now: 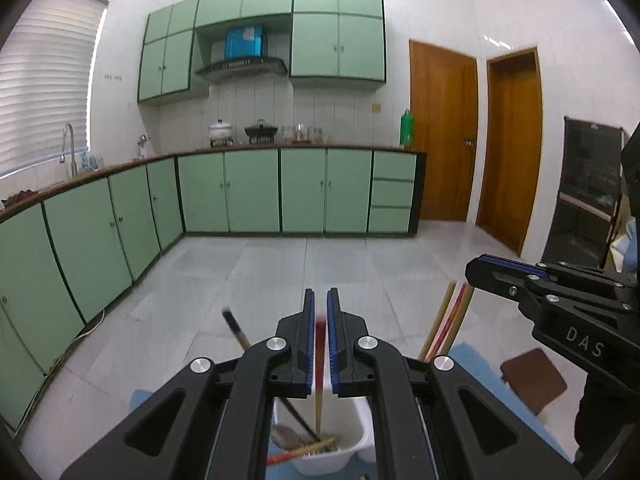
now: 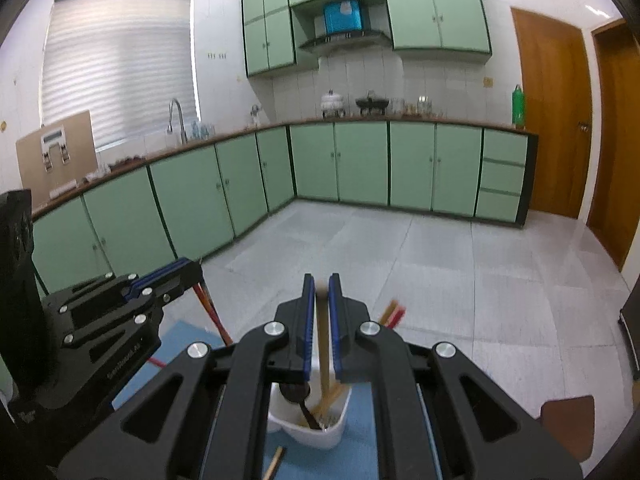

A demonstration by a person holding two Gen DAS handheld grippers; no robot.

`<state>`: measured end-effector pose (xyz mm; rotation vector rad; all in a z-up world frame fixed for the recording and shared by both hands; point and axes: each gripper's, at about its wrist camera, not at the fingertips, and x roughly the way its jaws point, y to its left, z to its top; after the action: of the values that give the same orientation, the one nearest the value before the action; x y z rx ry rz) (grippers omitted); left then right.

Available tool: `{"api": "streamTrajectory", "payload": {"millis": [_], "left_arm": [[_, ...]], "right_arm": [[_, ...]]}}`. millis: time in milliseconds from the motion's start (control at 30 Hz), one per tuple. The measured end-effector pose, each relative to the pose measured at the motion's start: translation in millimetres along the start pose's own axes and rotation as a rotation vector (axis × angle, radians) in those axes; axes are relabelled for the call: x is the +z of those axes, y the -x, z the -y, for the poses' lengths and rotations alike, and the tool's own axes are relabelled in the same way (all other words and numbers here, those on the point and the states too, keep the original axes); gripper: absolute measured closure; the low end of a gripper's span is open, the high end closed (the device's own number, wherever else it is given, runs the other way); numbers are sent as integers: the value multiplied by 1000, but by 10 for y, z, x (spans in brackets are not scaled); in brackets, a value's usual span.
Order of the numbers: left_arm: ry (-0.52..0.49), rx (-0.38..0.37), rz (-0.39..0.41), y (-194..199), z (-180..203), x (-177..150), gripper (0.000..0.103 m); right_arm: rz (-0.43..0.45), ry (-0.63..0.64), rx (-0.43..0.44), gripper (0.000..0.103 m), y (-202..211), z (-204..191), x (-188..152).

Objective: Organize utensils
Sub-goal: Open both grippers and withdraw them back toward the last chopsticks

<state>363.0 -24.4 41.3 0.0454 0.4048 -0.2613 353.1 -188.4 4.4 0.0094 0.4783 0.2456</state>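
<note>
My left gripper (image 1: 320, 300) is shut on a red-tipped chopstick (image 1: 319, 360) that stands upright with its lower end in a white utensil holder (image 1: 352, 446). The holder also has a spoon (image 1: 285, 436) and a black chopstick (image 1: 236, 330) in it. My right gripper (image 2: 322, 286) is shut on a tan chopstick (image 2: 323, 354) standing in the white holder's (image 2: 334, 430) other compartment, beside a dark spoon (image 2: 296, 392). More chopsticks (image 1: 448, 320) lean out of it. Each gripper shows in the other's view, the right gripper (image 1: 500, 270) and the left gripper (image 2: 176, 274).
The holder stands on a blue mat (image 2: 180, 336). A loose chopstick (image 2: 274, 462) lies on the mat in front. A brown stool seat (image 1: 532, 378) is to the right. Green cabinets (image 1: 248, 192), a counter and two wooden doors (image 1: 440, 136) are far behind.
</note>
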Motion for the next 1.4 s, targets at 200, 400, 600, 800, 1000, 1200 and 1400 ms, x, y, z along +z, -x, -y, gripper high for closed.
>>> {"api": "streamTrajectory", "payload": {"millis": [200, 400, 600, 800, 1000, 1200, 1400], "left_arm": [[2, 0, -10, 149, -16, -69, 80], [23, 9, 58, 669, -48, -35, 54], [54, 31, 84, 1185, -40, -281, 36], [110, 34, 41, 1511, -26, -840, 34], [118, 64, 20, 1668, -15, -1331, 29], [119, 97, -38, 1705, -28, -1773, 28], [111, 120, -109, 1679, -13, -2123, 28]], "right_arm": [[-3, -20, -17, 81, 180, 11, -127], [84, -43, -45, 55, 750, 114, -186], [120, -52, -60, 31, 1267, 113, -581], [102, -55, -74, 15, 1532, -8, -1119], [83, -86, -77, 13, 1631, -177, -1655], [8, -85, -91, 13, 1569, -321, -2100], [-80, -80, -94, 13, 1458, -472, -2459]]}}
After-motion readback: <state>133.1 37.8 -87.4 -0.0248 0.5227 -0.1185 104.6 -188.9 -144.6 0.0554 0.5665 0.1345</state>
